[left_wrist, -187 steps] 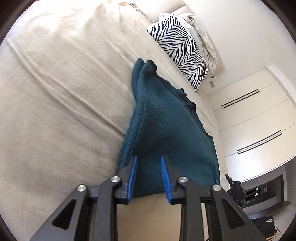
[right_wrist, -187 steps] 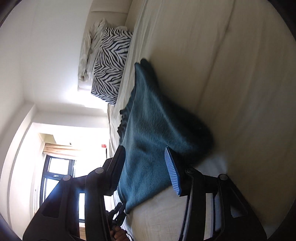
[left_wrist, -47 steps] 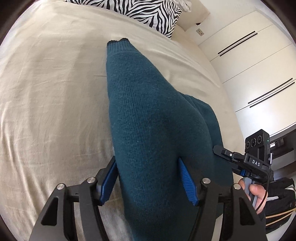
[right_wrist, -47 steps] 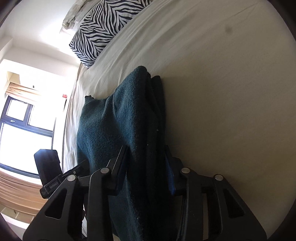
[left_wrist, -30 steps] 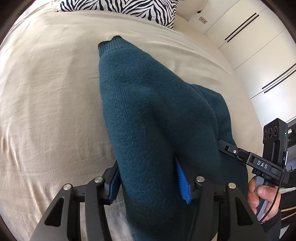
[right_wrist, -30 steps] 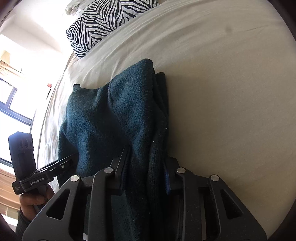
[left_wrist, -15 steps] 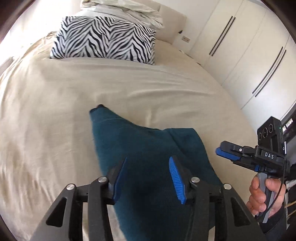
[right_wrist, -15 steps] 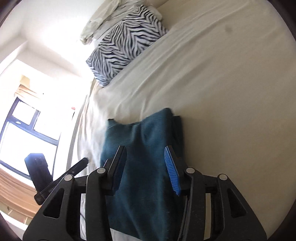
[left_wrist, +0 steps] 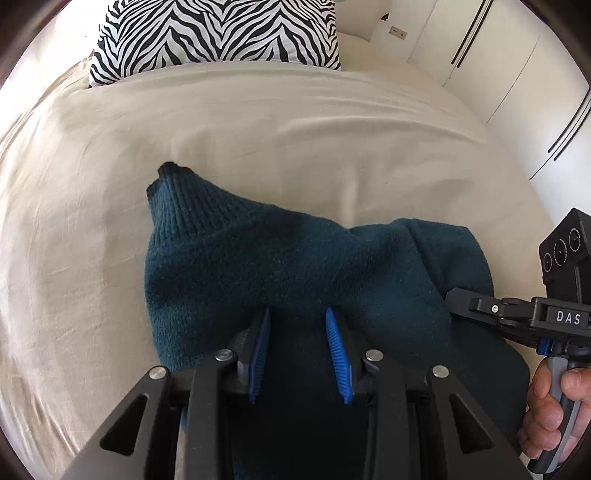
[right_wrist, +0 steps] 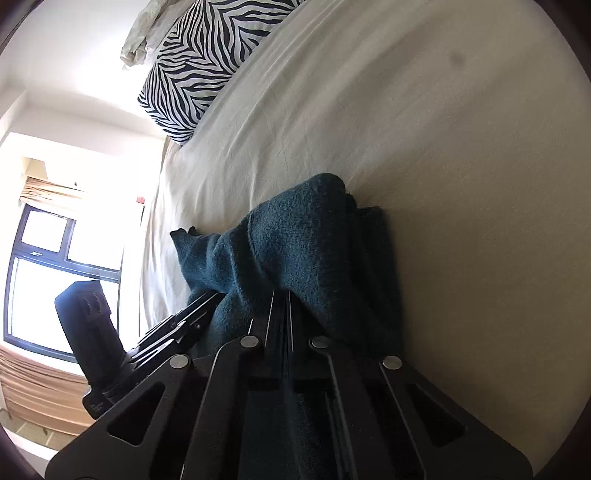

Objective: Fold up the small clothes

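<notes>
A dark teal knit sweater lies bunched on the cream bed sheet, one ribbed cuff pointing to the far left. My left gripper sits low at the sweater's near edge with its blue pads apart; a fold of knit lies between them, not pinched. My right gripper is shut on a fold of the same sweater. It also shows in the left wrist view at the sweater's right side. The left gripper's fingers appear in the right wrist view at the sweater's left.
A zebra-print pillow lies at the head of the bed, also in the right wrist view. White wardrobe doors stand to the right. A window is beyond the bed's left side.
Both grippers dropped back down to the sweater's near edge. The right gripper, open half a second ago, has shut on a fold. The left gripper has stayed open.
</notes>
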Demonstrator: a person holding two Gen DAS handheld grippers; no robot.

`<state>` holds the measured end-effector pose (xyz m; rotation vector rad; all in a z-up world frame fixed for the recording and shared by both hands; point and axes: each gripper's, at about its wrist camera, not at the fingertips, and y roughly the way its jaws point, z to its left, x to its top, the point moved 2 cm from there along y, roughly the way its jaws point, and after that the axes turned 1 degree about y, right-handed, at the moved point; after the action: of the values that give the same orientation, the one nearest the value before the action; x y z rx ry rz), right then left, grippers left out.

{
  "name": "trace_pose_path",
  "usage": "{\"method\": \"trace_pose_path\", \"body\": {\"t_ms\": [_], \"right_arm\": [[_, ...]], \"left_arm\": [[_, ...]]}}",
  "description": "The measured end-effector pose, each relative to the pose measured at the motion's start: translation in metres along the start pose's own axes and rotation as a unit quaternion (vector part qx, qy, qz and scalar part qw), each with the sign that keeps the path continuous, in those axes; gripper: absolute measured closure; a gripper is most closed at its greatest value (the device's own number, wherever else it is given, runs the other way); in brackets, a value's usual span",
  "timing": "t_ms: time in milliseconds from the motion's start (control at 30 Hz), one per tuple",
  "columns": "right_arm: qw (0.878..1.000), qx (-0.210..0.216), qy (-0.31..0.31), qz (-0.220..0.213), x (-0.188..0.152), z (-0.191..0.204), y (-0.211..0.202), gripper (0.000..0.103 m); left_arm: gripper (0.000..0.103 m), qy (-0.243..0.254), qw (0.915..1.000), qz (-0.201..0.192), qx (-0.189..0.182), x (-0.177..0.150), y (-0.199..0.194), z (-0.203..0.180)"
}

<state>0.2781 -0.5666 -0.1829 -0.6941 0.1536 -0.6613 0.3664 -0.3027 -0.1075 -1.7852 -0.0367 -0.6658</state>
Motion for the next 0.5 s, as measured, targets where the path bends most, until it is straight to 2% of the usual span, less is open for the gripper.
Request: {"method": "trace_pose_path", "body": {"t_ms": [33, 100, 167, 233, 300, 367, 433, 500], "right_arm": [[1.0, 0.009, 0.01, -0.002, 0.0, -0.002, -0.002, 0.103], [1.0, -0.005, 0.003, -0.013, -0.002, 0.006, -0.011, 0.103], [1.0, -0.006, -0.009, -0.025, -0.014, 0.021, -0.031, 0.096], [0.998, 0.033, -0.032, -0.033, -0.034, 0.038, -0.056, 0.095], [0.997, 0.046, -0.054, -0.034, -0.053, 0.05, -0.073, 0.095], [0.996, 0.064, -0.062, -0.014, -0.072, 0.051, -0.075, 0.095], [0.997, 0.045, -0.061, 0.002, -0.085, 0.041, -0.069, 0.094], [0.999, 0.016, -0.034, 0.005, -0.09, 0.019, -0.06, 0.094]], "left_arm": [[0.067, -0.001, 1.0, 0.001, -0.003, 0.0, -0.002, 0.001], [0.067, -0.009, 0.9999, 0.004, -0.012, 0.002, -0.005, 0.003], [0.068, -0.04, 0.9986, 0.007, -0.034, 0.0, -0.023, 0.01], [0.069, -0.059, 0.997, -0.005, -0.05, -0.008, -0.051, 0.016], [0.069, -0.049, 0.9967, -0.022, -0.062, -0.026, -0.079, 0.01], [0.069, -0.02, 0.9976, -0.023, -0.063, -0.047, -0.092, -0.004], [0.069, 0.002, 0.9981, -0.013, -0.061, -0.068, -0.091, -0.015], [0.067, 0.03, 0.9988, -0.014, -0.036, -0.087, -0.085, -0.026]]}}
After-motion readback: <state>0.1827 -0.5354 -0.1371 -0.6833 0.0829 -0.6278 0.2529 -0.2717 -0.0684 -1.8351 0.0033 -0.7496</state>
